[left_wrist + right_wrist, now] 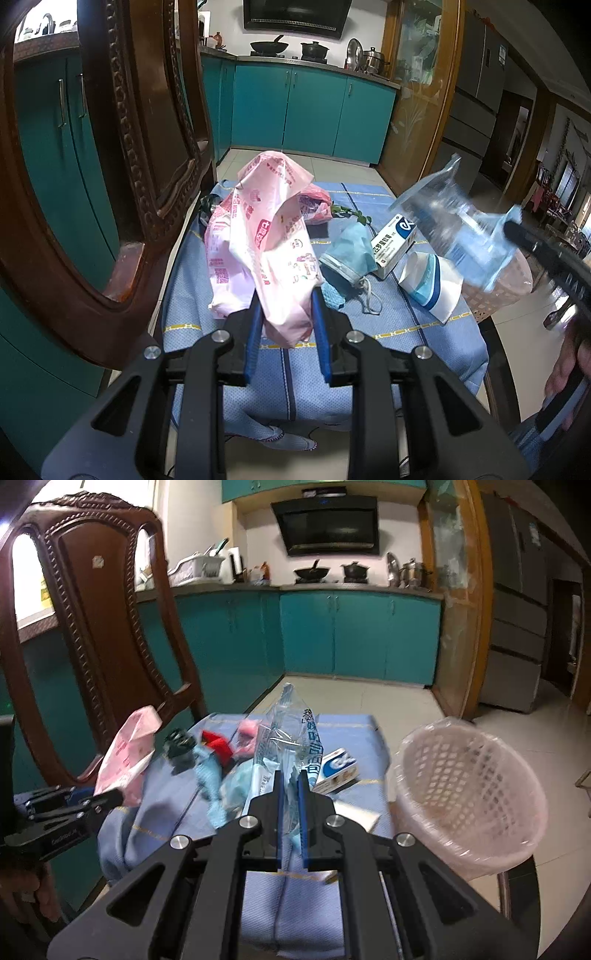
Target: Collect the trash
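My left gripper (284,299) is shut on a pink printed plastic bag (266,229) and holds it up over the blue cloth; the bag also shows in the right wrist view (125,757). My right gripper (291,775) is shut on a clear plastic wrapper with blue print (291,734), lifted above the table; the wrapper is blurred in the left wrist view (454,221). On the cloth lie a blue face mask (347,254), a white and blue medicine box (393,238) and a paper cup on its side (430,280). A pink mesh trash basket (469,790) with a liner stands at the table's right edge.
A carved dark wooden chair (122,155) stands close on the left. The blue cloth (288,380) covers the table and hangs over its front. A green sprig (351,214) and red and pink scraps (218,746) lie at the back. Teal kitchen cabinets (354,635) stand beyond.
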The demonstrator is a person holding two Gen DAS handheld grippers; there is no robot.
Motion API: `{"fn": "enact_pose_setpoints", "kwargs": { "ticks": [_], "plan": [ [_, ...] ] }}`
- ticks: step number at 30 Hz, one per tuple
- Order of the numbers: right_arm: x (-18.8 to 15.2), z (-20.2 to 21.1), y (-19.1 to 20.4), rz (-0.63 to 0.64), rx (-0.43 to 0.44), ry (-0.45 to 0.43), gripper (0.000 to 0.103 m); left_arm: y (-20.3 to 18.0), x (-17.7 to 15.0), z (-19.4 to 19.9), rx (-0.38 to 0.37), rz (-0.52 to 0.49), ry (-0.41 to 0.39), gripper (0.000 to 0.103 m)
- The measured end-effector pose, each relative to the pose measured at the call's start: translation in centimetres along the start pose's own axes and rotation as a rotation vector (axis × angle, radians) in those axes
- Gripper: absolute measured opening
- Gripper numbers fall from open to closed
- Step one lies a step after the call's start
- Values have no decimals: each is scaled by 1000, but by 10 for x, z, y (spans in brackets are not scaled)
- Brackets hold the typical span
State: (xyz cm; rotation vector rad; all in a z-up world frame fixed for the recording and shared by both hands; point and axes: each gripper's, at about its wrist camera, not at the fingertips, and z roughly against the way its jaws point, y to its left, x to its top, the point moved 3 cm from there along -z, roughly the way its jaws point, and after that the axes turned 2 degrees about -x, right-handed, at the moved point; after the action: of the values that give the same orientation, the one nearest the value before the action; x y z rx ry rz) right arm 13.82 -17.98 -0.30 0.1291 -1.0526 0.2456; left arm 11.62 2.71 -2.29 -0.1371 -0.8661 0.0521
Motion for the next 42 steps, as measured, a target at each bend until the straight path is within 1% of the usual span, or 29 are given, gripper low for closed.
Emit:
{"fn": "enact_pose_setpoints", "kwargs": {
  "ticks": [2,5,7,10,11,12,14,15,16,17,18,19,20,22,23,26,28,29,31,32,33,34,35,37,38,40,41,42],
  "plan": [
    [7,4,-16,-16,-41,-29,8,0,0,0,1,-1,0,26],
    [18,7,-50,-58,-124,-65,8,0,0,-1,0,0,4,26],
    [24,5,-80,-97,-192,-82,8,1,0,-1,0,0,7,26],
    [27,-7,-121,-149,-275,-77,8,0,-1,-3,2,-6,15,26],
    [26,-12,-132,-158,-288,-66,11,-1,-1,-4,1,-8,16,26],
    [23,-22,-144,-160,-298,-41,15,-3,-1,-4,0,-15,15,26],
    [15,-34,-158,-169,-341,1,47,-6,-1,-6,-4,-26,15,26],
    [12,-36,-164,-185,-375,14,51,-9,-2,-6,-9,-34,14,26],
    [12,-30,-170,-218,-401,-1,55,-11,-2,-7,-12,-43,13,26],
    [12,-23,-171,-234,-400,-20,61,-14,-2,-7,-13,-50,13,26],
    [16,-10,-173,-259,-399,-67,65,-18,-1,-8,-22,-56,17,26],
    [17,4,-175,-283,-412,-114,75,-25,0,-8,-36,-65,22,26],
    [18,17,-179,-313,-425,-155,83,-33,2,-6,-50,-79,20,26],
    [16,36,-186,-378,-447,-216,89,-50,7,-4,-80,-101,15,26],
    [15,44,-189,-403,-463,-239,90,-62,10,-5,-106,-115,19,26],
    [14,53,-196,-432,-491,-268,90,-117,27,-16,-233,-147,59,26],
    [11,60,-205,-482,-496,-294,90,-165,43,-28,-313,-184,82,27],
    [8,64,-209,-503,-499,-306,91,-188,51,-34,-342,-199,81,27],
    [5,71,-217,-536,-519,-341,91,-227,61,-46,-377,-232,79,28],
    [3,76,-220,-545,-524,-351,91,-254,69,-59,-401,-248,92,36],
    [-1,81,-224,-559,-528,-360,91,-271,73,-72,-426,-255,113,48],
    [-3,83,-227,-573,-528,-368,91,-283,76,-84,-429,-261,134,84],
    [-4,83,-229,-577,-525,-367,91,-291,77,-96,-414,-263,151,95],
    [-3,79,-231,-573,-517,-347,91,-290,77,-109,-360,-260,155,95],
    [-4,77,-231,-571,-507,-337,91,-281,76,-107,-337,-248,141,95],
    [-3,75,-228,-559,-494,-325,91,-260,73,-96,-334,-227,113,95],
    [-3,76,-225,-551,-487,-325,91,-249,72,-89,-322,-225,99,95],
    [-2,75,-221,-537,-475,-322,91,-230,70,-77,-295,-227,69,95]
  ]
}}
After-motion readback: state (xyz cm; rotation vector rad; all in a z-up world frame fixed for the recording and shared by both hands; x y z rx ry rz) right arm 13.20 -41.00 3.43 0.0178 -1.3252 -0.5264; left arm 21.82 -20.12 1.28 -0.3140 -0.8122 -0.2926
